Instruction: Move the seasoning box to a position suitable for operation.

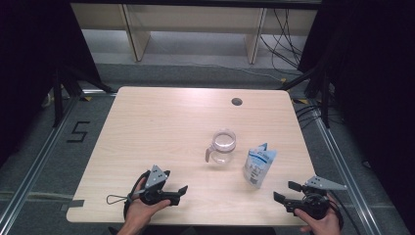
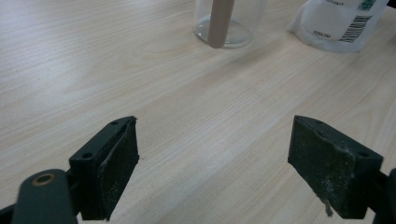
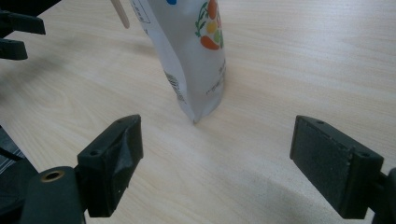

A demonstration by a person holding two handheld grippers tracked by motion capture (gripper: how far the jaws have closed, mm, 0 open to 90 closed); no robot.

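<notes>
1. My left gripper (image 1: 182,192) sits near the front edge of the table (image 1: 161,122), toward the front-left corner, held in a hand (image 1: 142,210) that comes in from the bottom of the high view.
2. Its jaws stand wide apart with nothing between them; in the left gripper view I see only bare wood between the two black pads (image 2: 119,163).
3. My right gripper (image 1: 286,192) is close to the front-right corner, also hand-held, its jaws pointing left toward the middle of the front edge.
4. Those jaws are spread wide too and grip nothing; the right gripper view shows open tabletop between the pads.
5. The clear jug (image 1: 222,146) stands upright right of the table's centre, its pale handle (image 1: 209,153) turned toward the front-left. In the left gripper view it stands straight ahead of my left jaws, well apart from them.
6. The white pouch (image 1: 259,166) stands upright just beside the jug, on the side nearer the right edge and a little closer to the front edge. I cannot tell whether the two touch.
7. In the right gripper view the pouch's lower corner stands just ahead of my right jaws, not between them.
</notes>
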